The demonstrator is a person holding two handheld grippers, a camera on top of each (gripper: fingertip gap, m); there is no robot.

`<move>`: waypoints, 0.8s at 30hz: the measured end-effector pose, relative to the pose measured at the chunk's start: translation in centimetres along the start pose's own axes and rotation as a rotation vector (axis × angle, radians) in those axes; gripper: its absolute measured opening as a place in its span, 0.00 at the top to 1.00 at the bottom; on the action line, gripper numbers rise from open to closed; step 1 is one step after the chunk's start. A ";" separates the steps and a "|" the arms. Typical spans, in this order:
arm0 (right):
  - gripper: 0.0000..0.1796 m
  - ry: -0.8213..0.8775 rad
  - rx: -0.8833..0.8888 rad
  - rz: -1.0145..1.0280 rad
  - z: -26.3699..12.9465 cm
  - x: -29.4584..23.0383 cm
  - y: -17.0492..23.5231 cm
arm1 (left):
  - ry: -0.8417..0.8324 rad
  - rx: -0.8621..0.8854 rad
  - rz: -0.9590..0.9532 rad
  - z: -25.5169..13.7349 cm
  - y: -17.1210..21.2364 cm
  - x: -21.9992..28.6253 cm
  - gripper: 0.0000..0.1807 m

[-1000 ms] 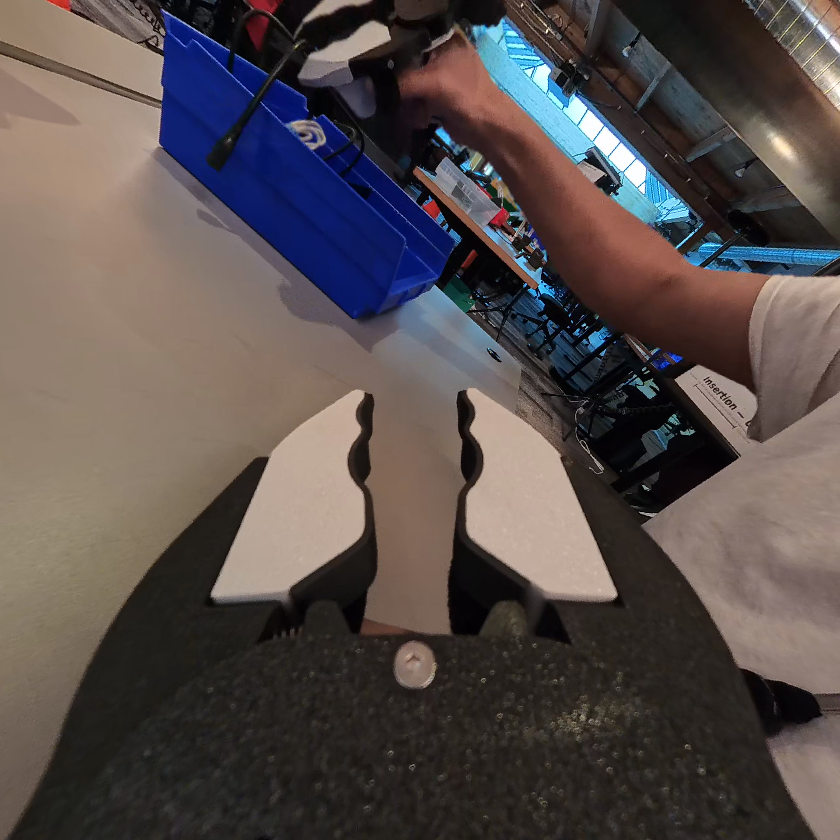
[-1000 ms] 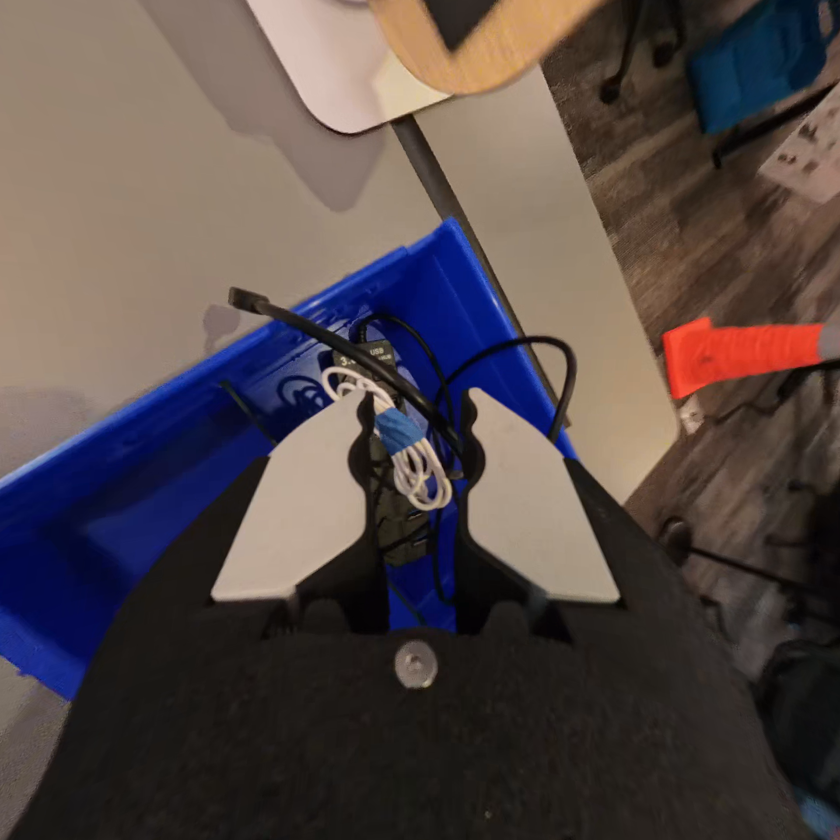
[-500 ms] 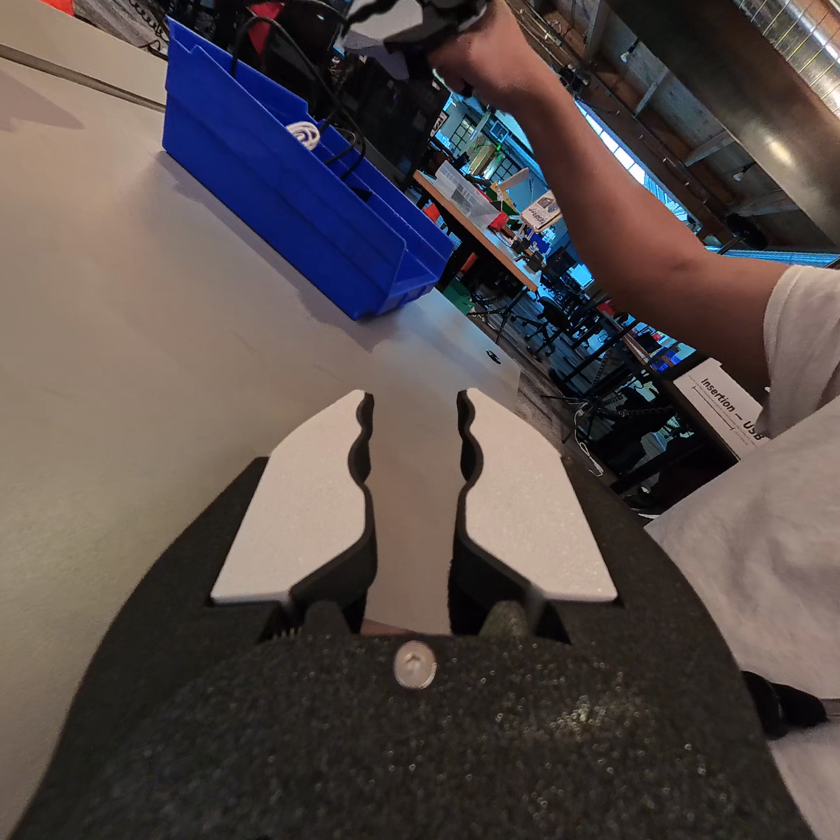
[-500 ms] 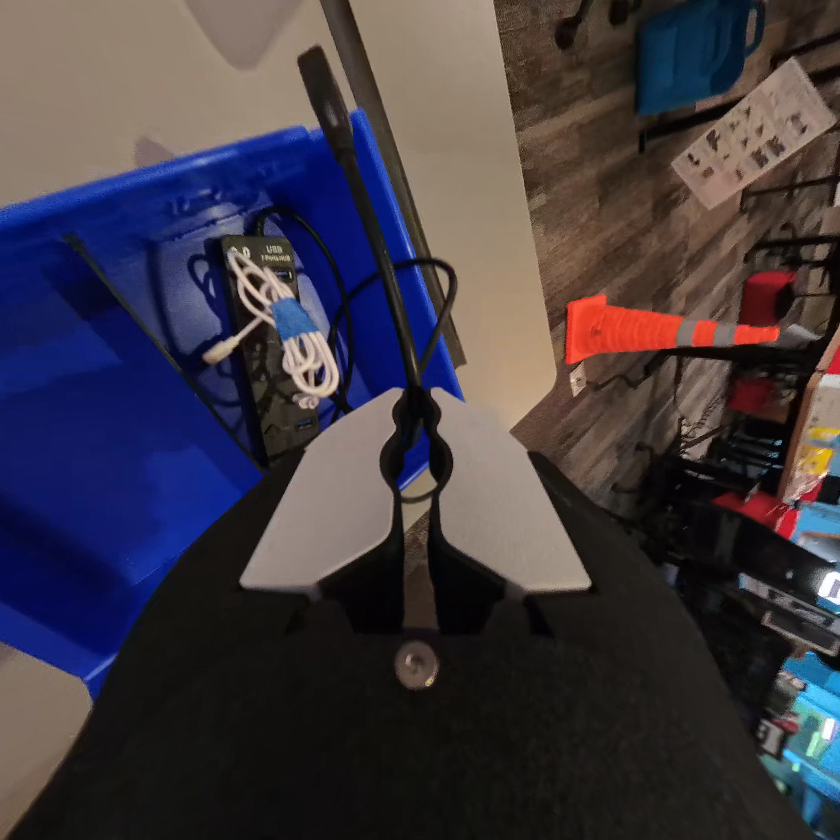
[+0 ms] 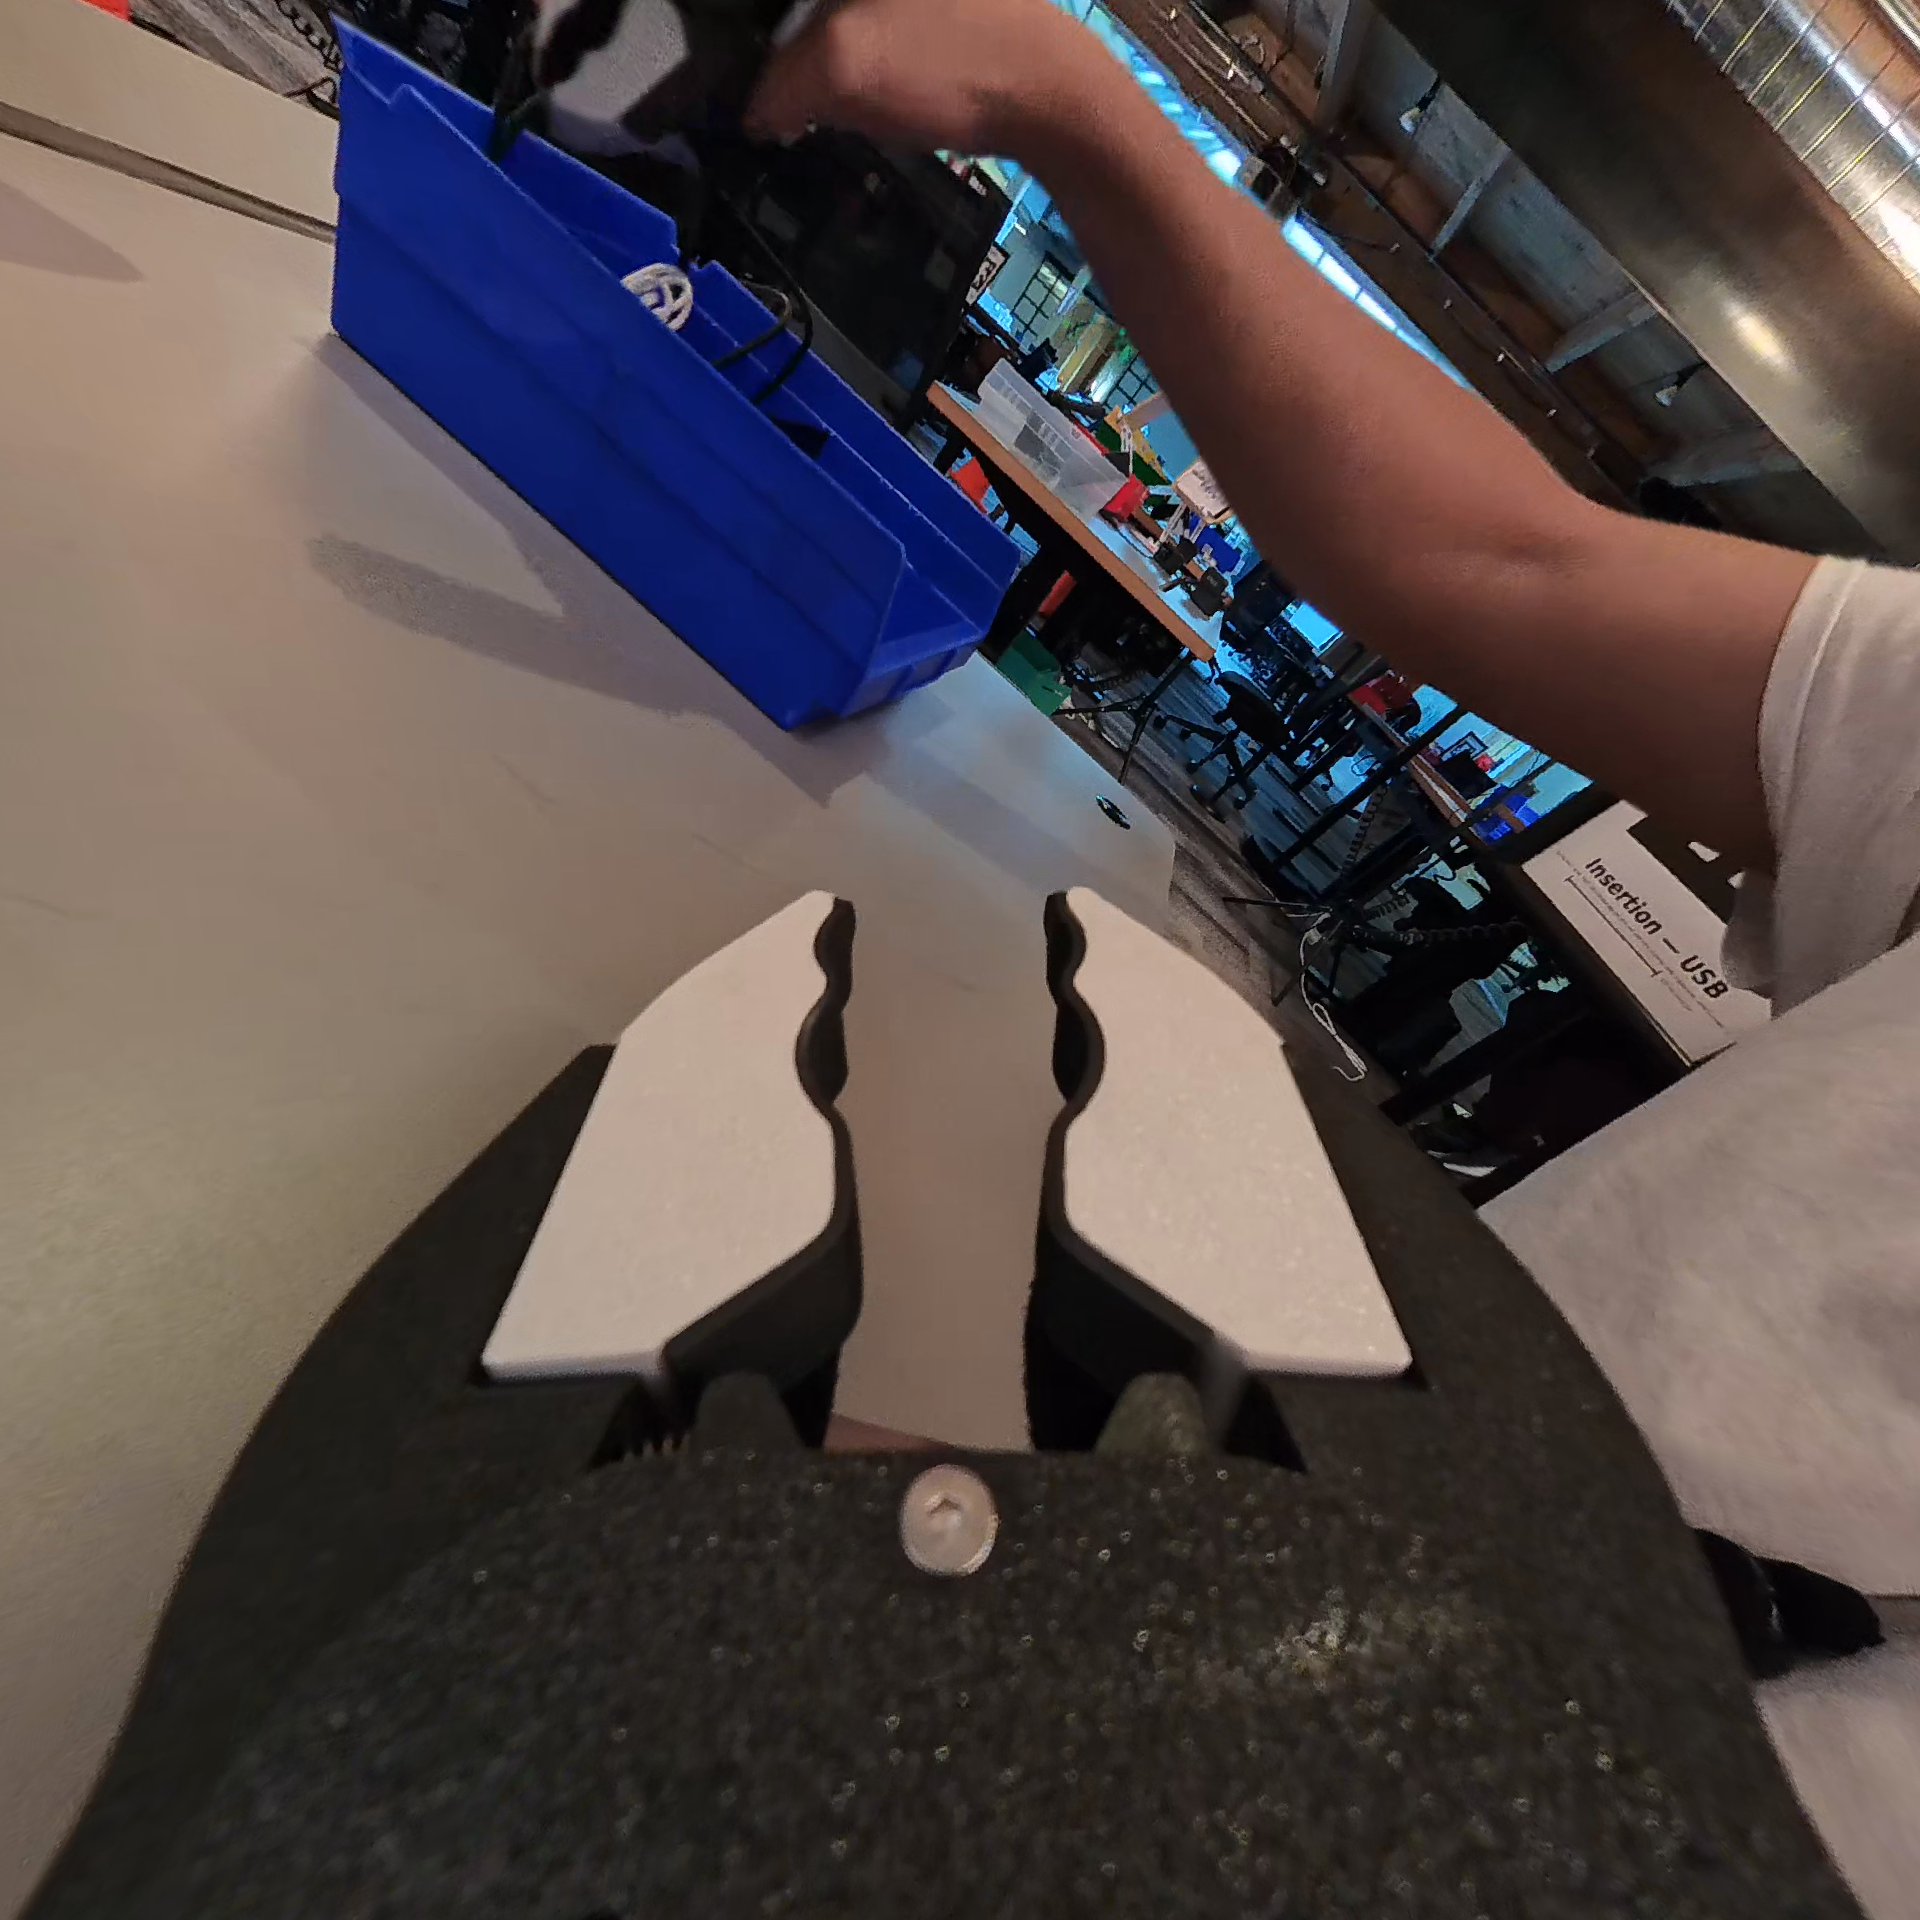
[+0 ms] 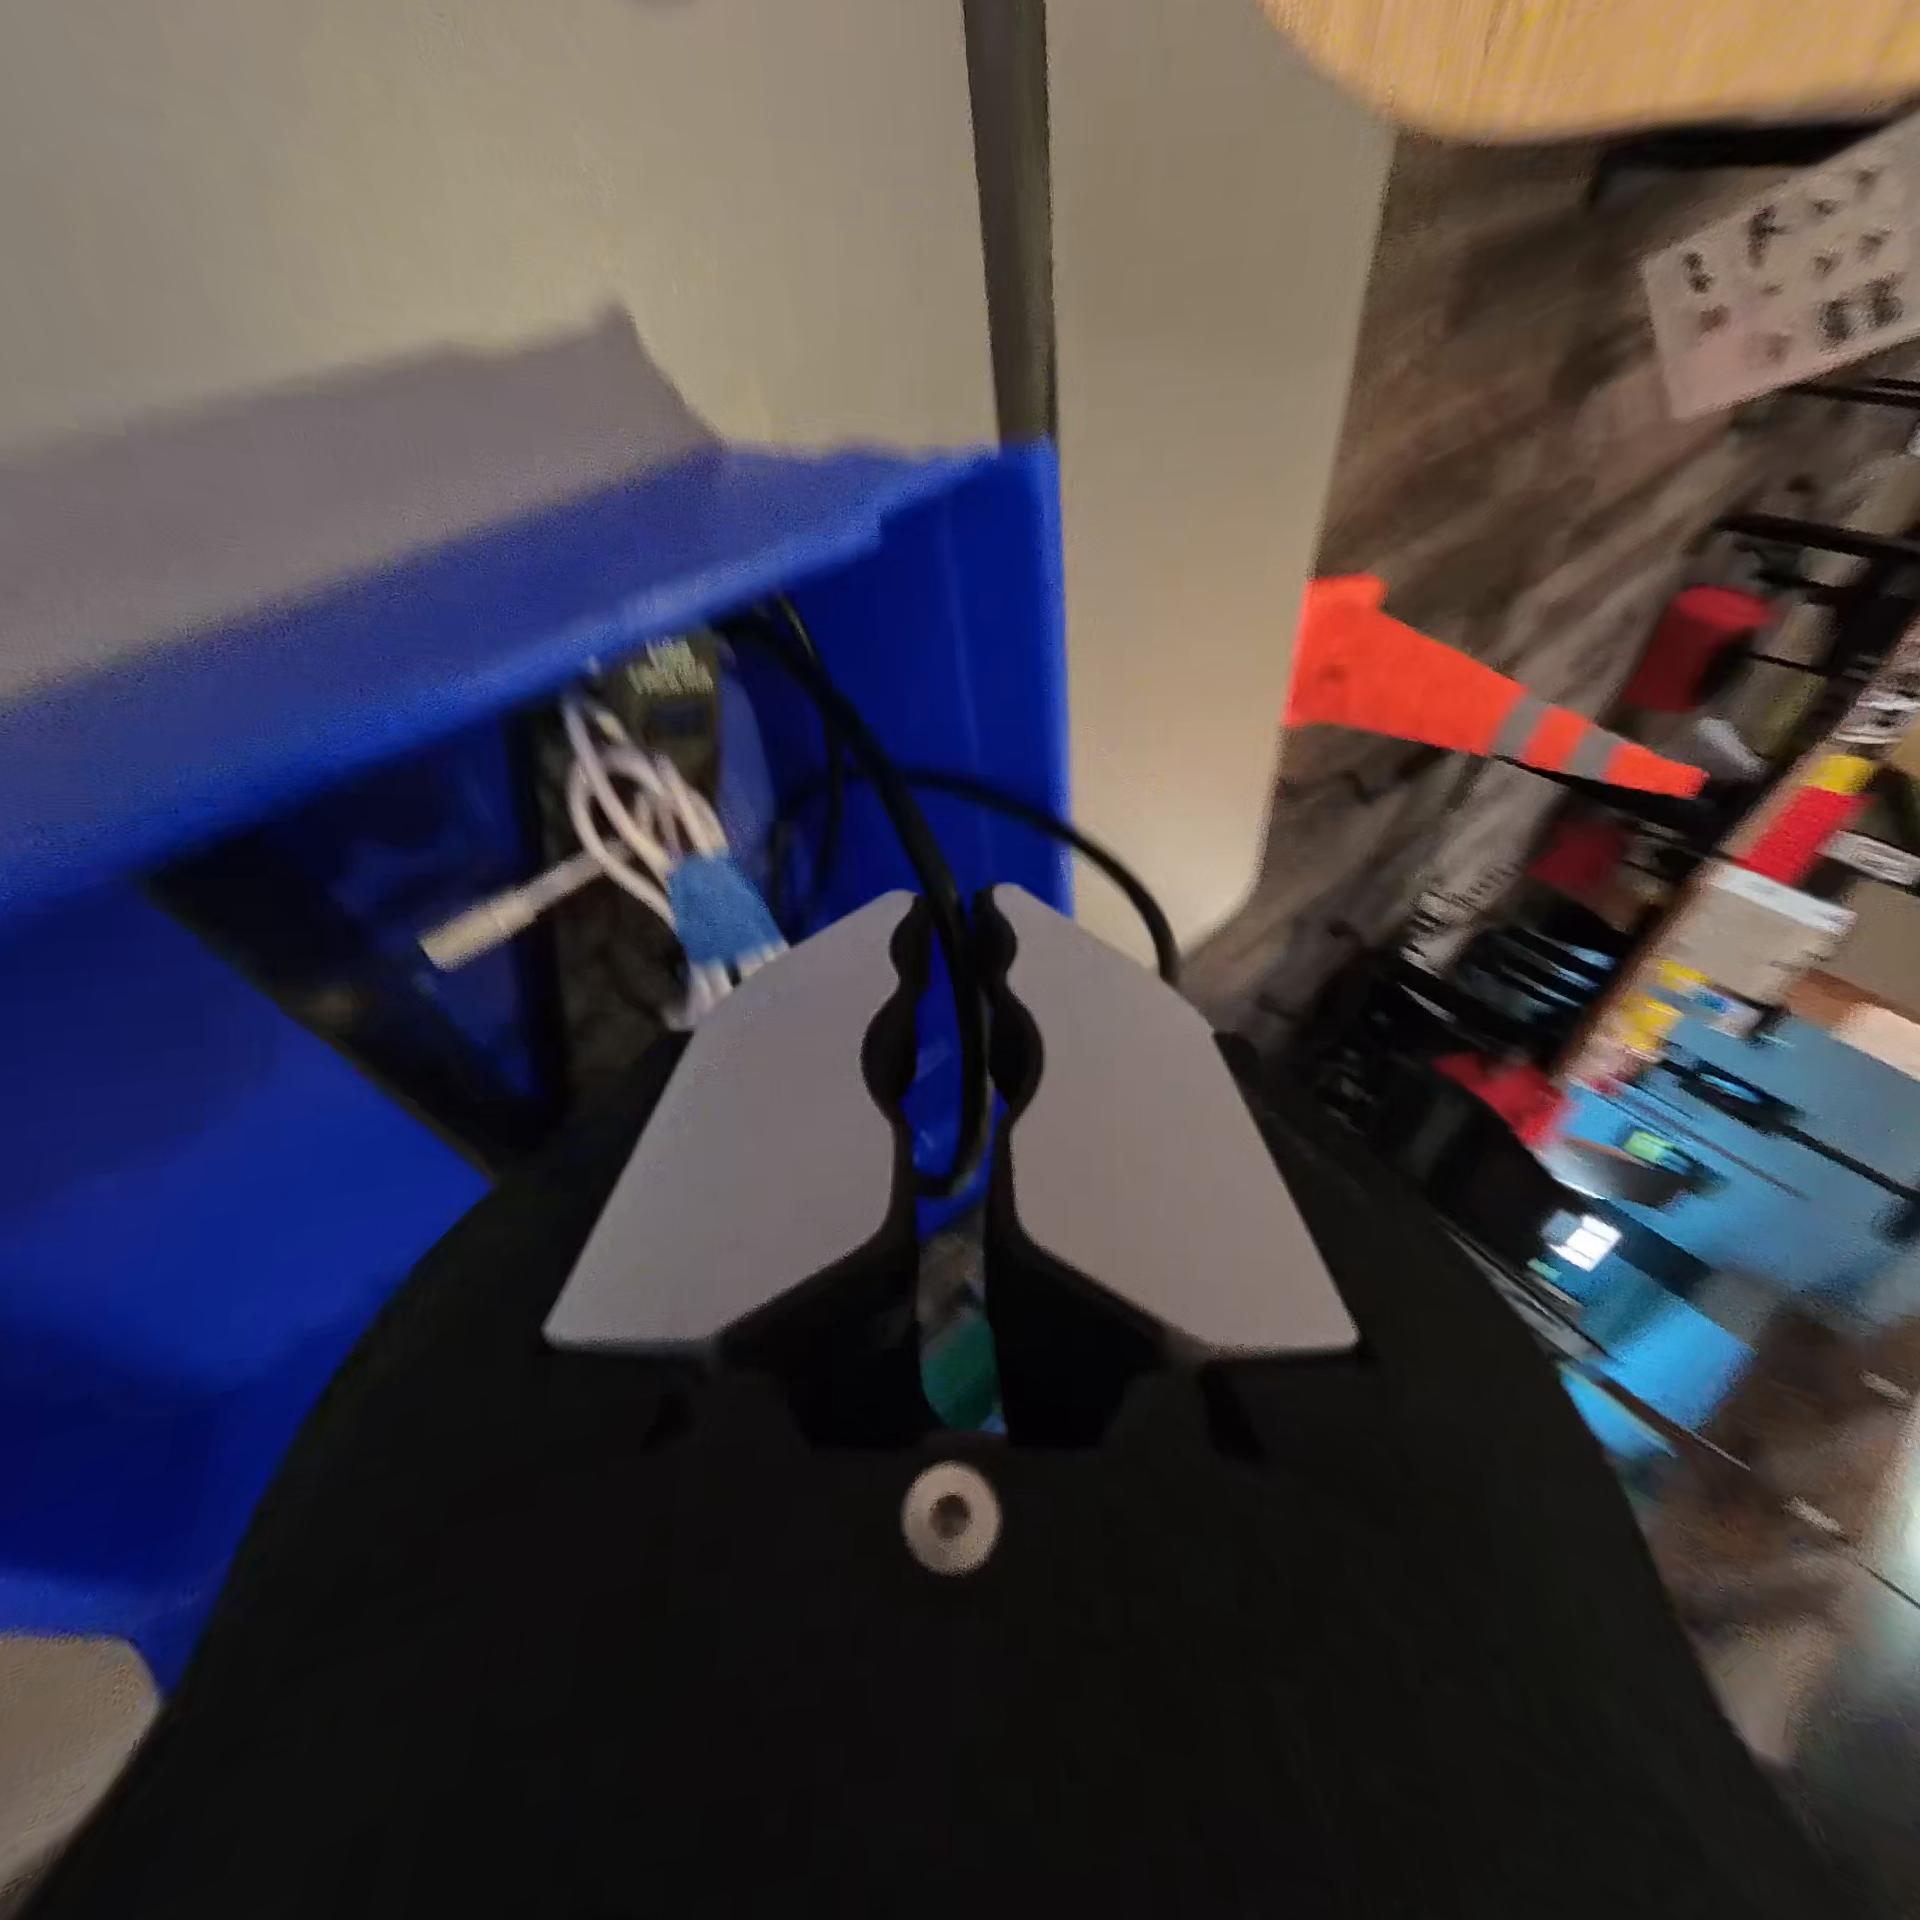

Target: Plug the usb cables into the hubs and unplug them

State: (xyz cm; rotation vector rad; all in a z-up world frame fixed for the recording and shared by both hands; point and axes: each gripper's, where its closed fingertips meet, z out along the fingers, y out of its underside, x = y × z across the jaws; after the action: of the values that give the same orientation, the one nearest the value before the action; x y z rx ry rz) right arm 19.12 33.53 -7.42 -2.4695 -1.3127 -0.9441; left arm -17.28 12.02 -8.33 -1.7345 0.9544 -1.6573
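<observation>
Since half a second ago my right hand-held gripper (image 6: 951,914) has swung back low over the blue bin (image 6: 312,727), and the black cable (image 6: 940,883) that stood up stiffly from its tips now droops in a slack loop between them; the jaws are nearly closed on it. My left hand-held gripper (image 5: 945,914) hasn't moved, jaws parted and empty above the matte pale worktop (image 5: 260,831). I judge nothing is plugged yet: the slim black hub (image 6: 675,686) lies in the bin's far right corner under a coiled white cable (image 6: 634,821) banded with blue tape. The bin is rigid glossy plastic.
</observation>
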 end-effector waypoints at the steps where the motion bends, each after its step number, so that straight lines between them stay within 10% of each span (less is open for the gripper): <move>1: 0.94 -0.037 0.031 0.050 0.6 -0.1 -0.9 | -0.001 0.005 0.003 -0.1 -0.1 0.0 0.81; 7: 0.79 -0.264 0.317 0.449 -2.5 -1.1 -4.6 | -0.117 -0.015 0.107 -1.8 0.0 -1.2 0.80; 15: 0.78 -0.724 1.159 0.683 -23.5 -15.8 -11.9 | -0.233 -0.003 0.151 -3.6 -0.8 -3.3 0.80; 24: 0.82 -0.788 1.256 0.911 -20.7 -28.0 -11.7 | -0.327 -0.089 0.163 -9.7 -2.1 -5.1 0.78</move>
State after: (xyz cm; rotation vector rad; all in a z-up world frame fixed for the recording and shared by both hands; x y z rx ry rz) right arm -10.81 12.39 -9.89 -1.8710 -0.3888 0.8856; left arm -26.62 18.17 -8.85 -1.8595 0.9935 -1.1990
